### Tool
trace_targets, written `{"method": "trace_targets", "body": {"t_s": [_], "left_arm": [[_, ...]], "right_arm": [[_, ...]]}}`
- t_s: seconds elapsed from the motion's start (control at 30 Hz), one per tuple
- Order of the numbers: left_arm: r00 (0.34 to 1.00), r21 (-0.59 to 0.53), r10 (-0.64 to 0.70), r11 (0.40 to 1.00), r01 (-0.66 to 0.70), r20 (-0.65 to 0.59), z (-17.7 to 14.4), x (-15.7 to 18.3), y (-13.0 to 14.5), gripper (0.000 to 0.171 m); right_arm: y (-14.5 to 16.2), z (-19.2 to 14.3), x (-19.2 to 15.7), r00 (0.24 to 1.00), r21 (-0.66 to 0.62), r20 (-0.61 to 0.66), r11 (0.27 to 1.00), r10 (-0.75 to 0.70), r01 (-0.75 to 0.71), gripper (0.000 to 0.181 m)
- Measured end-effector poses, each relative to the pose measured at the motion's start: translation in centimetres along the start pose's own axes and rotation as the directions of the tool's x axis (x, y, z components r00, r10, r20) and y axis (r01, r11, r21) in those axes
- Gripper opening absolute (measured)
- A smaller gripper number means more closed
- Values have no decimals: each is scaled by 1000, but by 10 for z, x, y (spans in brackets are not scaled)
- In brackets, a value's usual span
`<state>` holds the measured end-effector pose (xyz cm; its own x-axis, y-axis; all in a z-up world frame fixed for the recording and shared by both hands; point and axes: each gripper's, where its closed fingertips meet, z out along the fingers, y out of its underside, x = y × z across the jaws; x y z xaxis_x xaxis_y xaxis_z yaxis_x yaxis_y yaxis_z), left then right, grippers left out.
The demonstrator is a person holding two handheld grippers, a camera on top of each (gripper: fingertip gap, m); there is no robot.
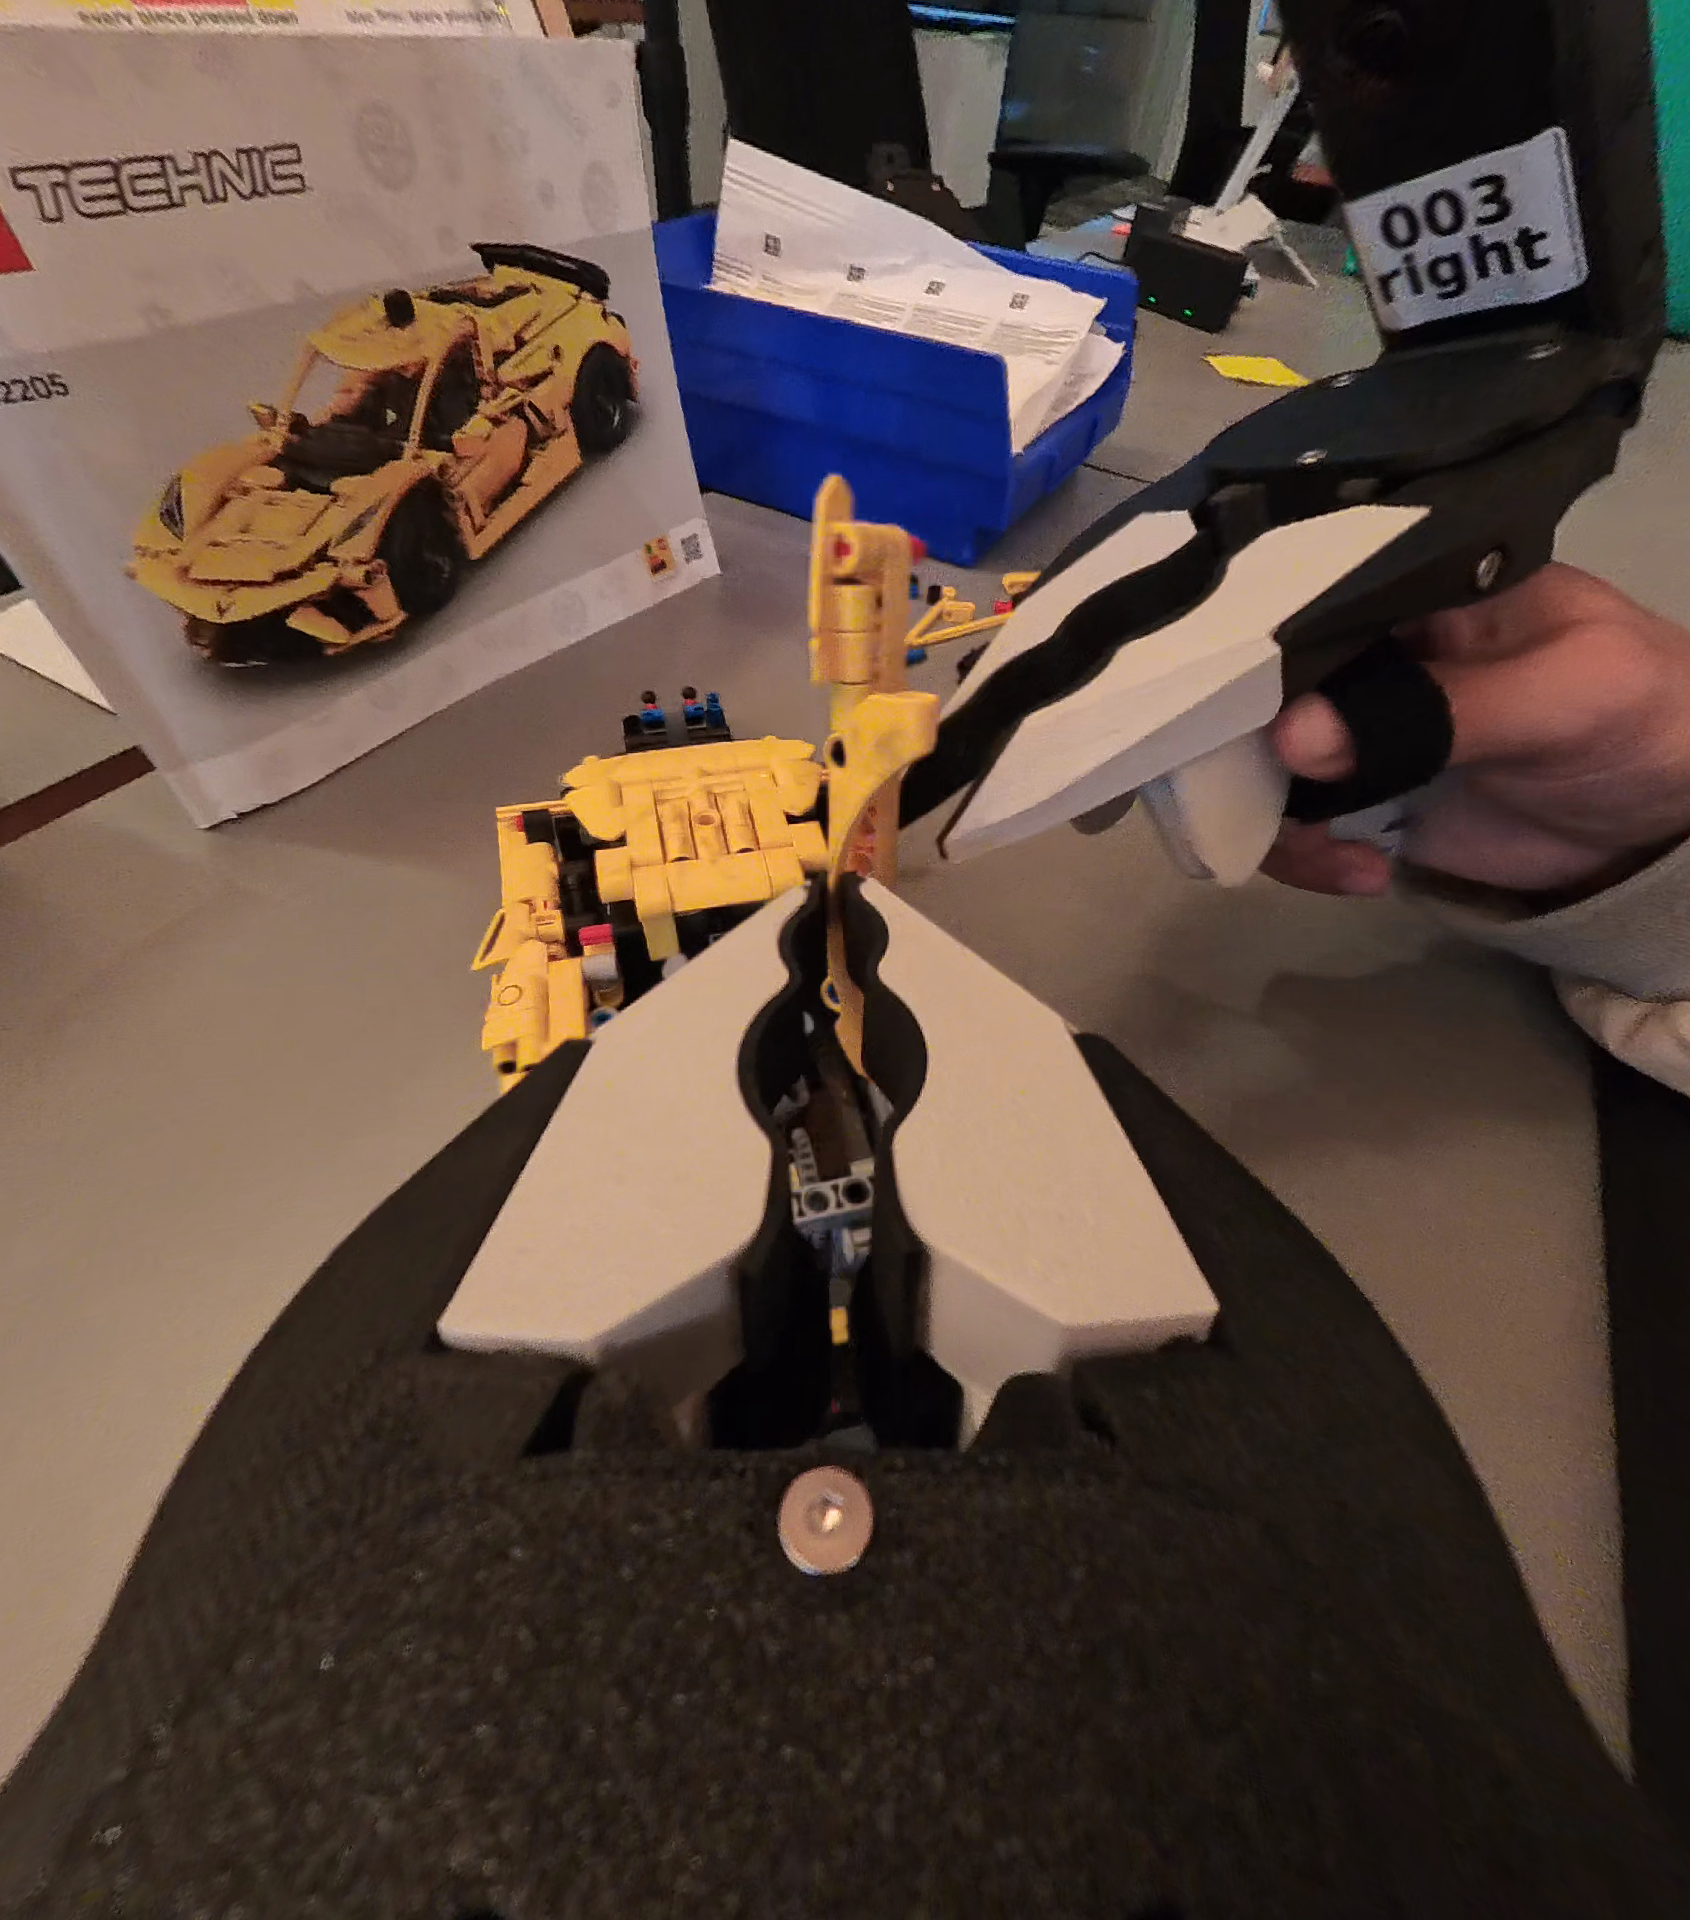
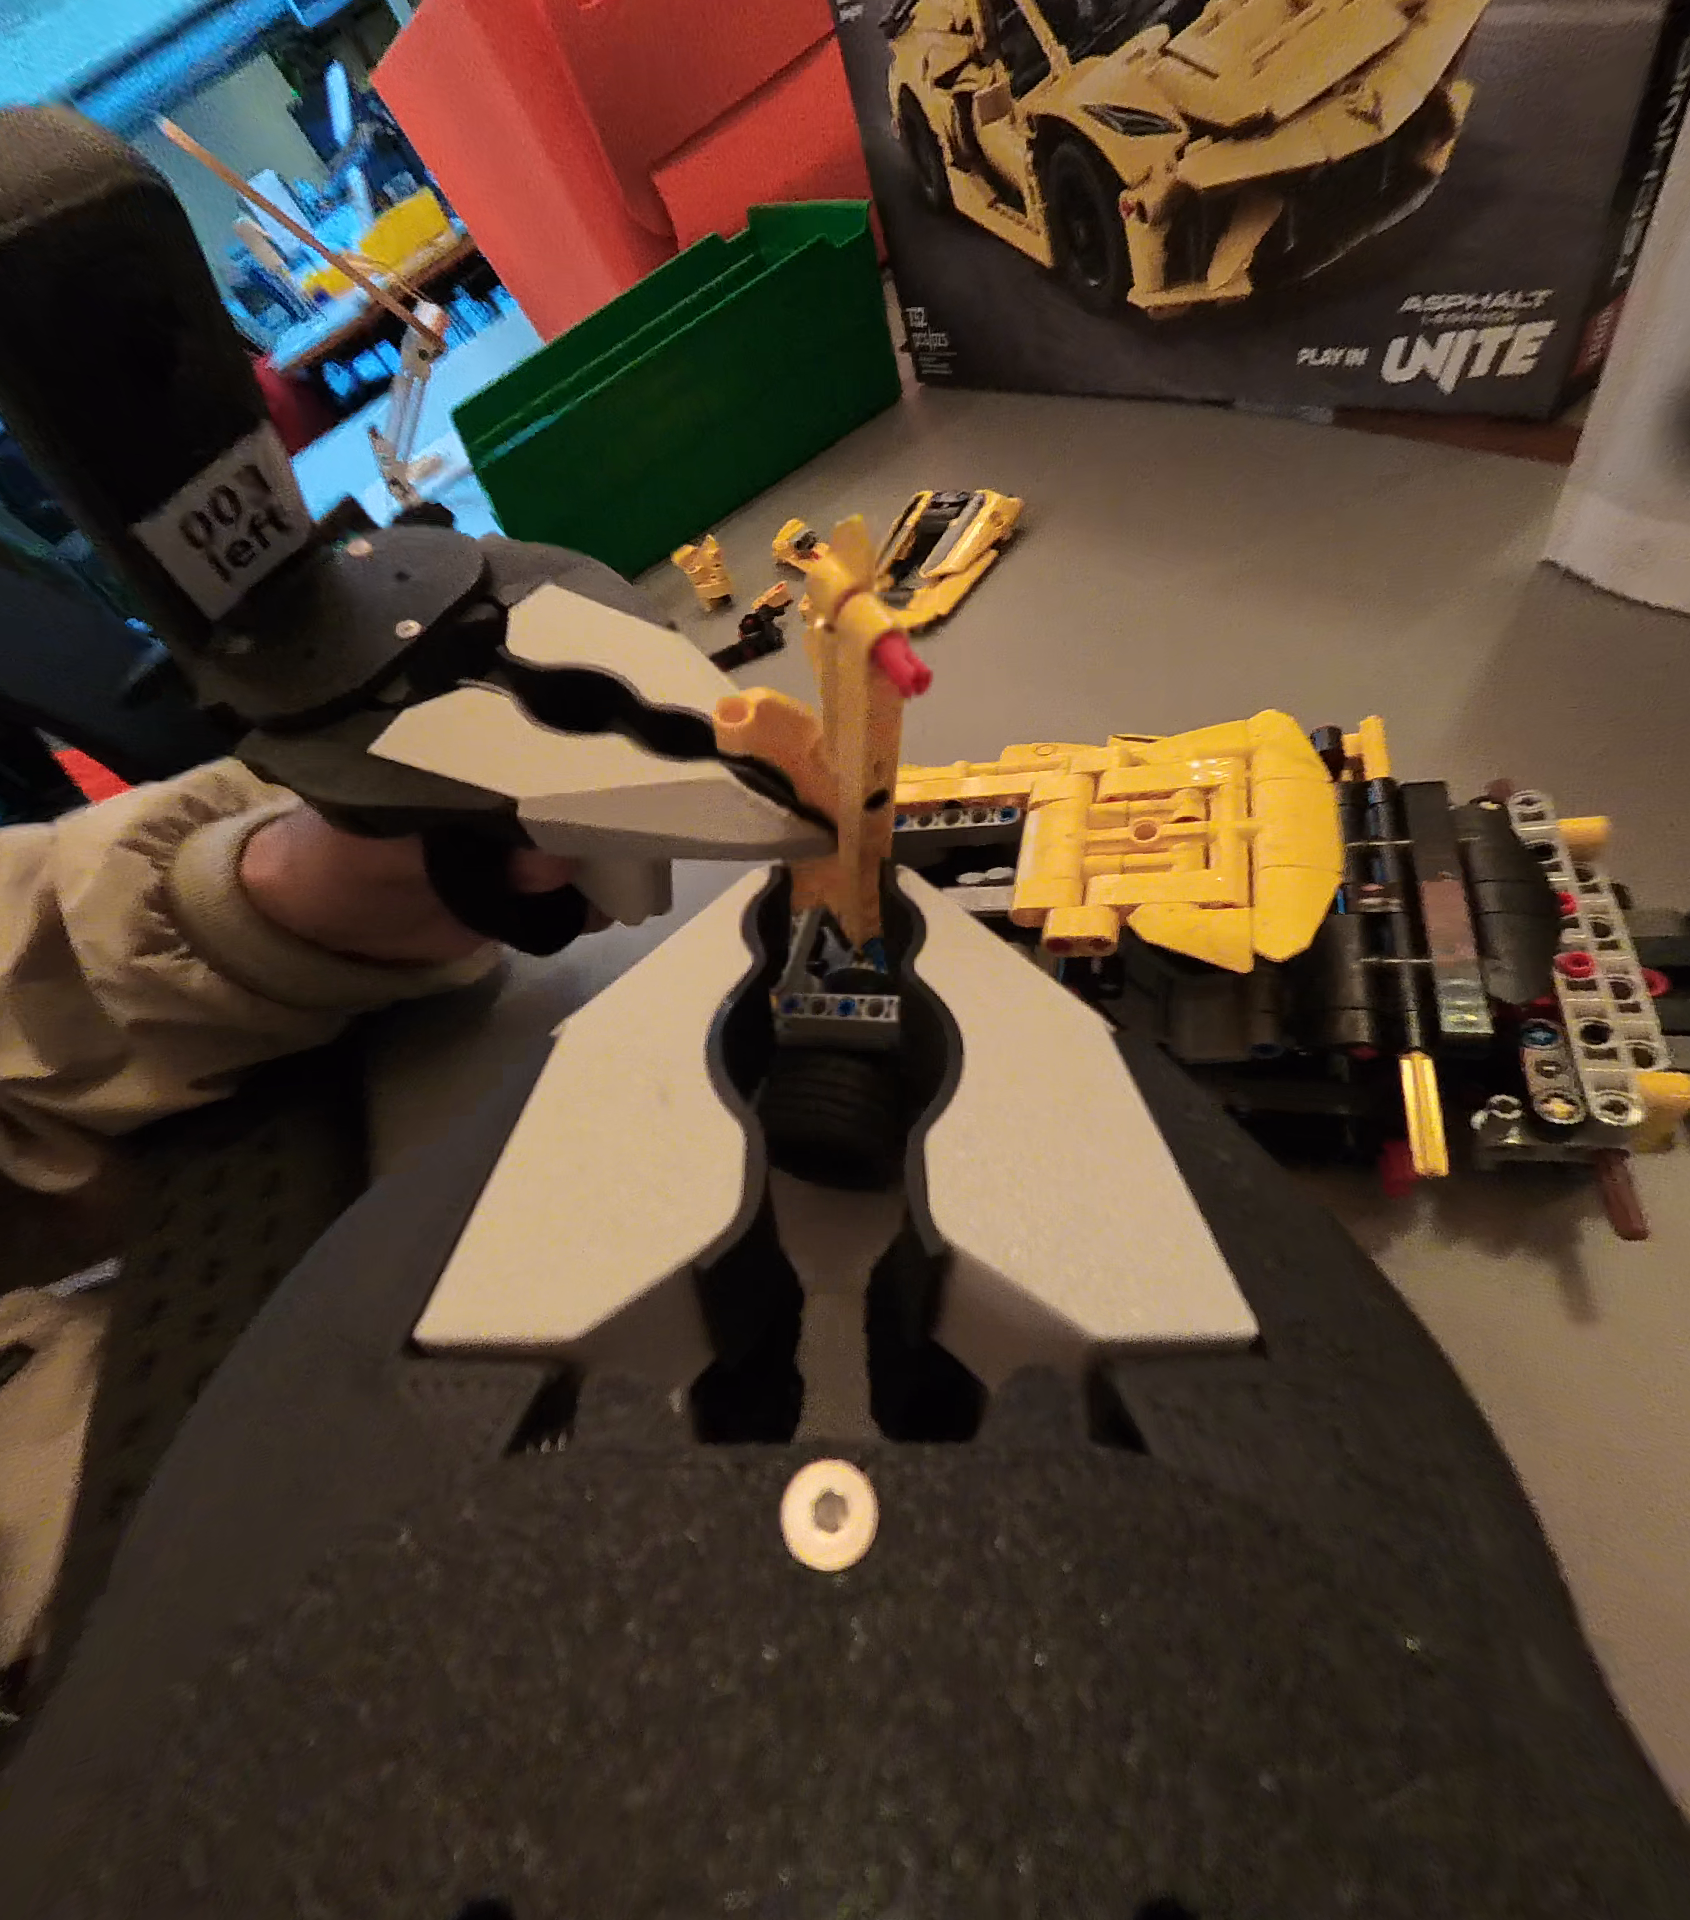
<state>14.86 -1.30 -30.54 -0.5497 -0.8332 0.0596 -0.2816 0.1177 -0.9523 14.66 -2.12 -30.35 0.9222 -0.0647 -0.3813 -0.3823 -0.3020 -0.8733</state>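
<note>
Both claws are clamped on the same yellow door panel (image 1: 867,748), centre frame: left claw (image 1: 836,894) pinching its lower edge, right claw (image 2: 836,883) steadying it upright beside the car (image 2: 1184,831) on the worktop (image 1: 145,1091).

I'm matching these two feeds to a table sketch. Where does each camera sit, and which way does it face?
Left wrist view: sits on the left gripper, facing the booklet and blue bin; right gripper and a hand show.
Right wrist view: sits on the right gripper, facing the box and green bin; left gripper and a sleeve show.
Both share the yellow part and the car.
</note>
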Motion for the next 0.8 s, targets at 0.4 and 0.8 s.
{"method": "trace_targets", "body": {"t_s": [0.4, 0.8], "left_arm": [[934, 67, -313, 942, 328, -172, 2, 13, -9, 1], [995, 55, -52, 997, 57, -82, 11, 18, 0, 3]], "right_arm": [[-9, 4, -1, 999, 51, -27, 999, 21, -20, 8], [4, -2, 3, 991, -55, 25, 990, 130, -129, 7]]}}
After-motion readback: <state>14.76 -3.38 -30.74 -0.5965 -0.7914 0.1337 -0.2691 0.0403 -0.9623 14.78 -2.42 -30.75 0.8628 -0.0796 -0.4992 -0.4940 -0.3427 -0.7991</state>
